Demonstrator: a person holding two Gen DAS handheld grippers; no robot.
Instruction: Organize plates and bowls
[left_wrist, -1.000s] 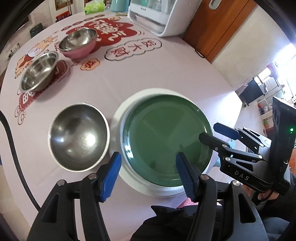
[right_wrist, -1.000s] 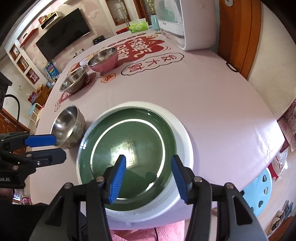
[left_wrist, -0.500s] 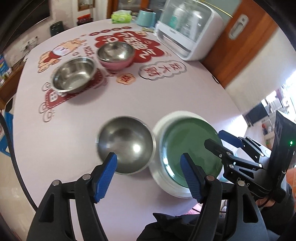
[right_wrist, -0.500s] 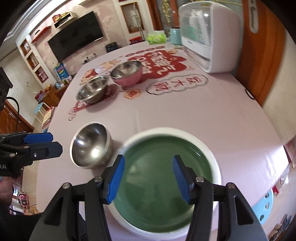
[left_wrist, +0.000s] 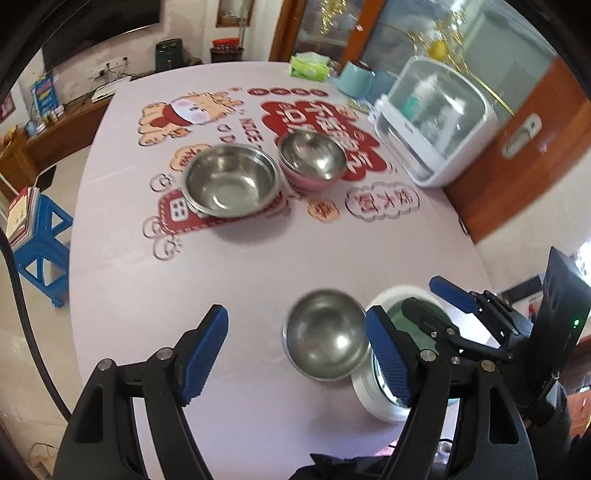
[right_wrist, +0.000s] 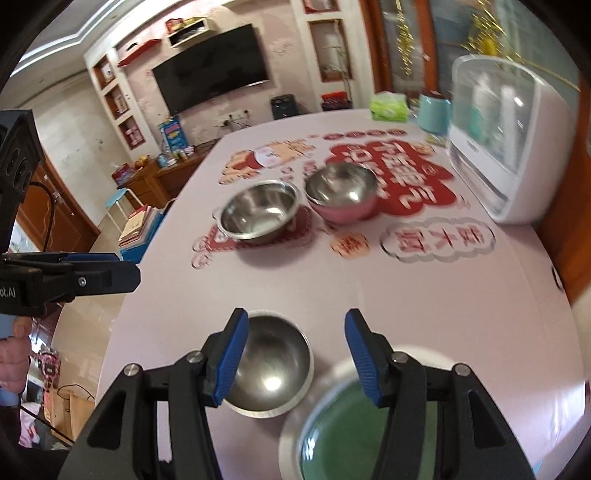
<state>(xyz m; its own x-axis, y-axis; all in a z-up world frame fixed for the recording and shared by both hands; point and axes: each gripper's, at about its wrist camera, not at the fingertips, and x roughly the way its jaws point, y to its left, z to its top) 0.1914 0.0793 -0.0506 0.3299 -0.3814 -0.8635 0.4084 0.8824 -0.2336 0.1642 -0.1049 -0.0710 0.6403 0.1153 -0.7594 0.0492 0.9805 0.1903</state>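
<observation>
A green plate lies in a white plate at the table's near edge, with a small steel bowl just to its left. Farther back stand a wide steel bowl and a pink bowl with a steel bowl inside it. My left gripper hovers above the small steel bowl; its jaws are opening and nothing is between them. My right gripper hangs open over the gap between small bowl and plates, holding nothing. The right gripper partly hides the green plate in the left wrist view.
A white countertop cabinet stands at the table's far right, with a teal cup and a tissue pack behind it. A blue stool with books is left of the table. The printed tablecloth covers the table.
Both grippers have drawn back and up from the green plate, so the far bowls now fill the view's middle. The left jaws stand wider apart than before.
</observation>
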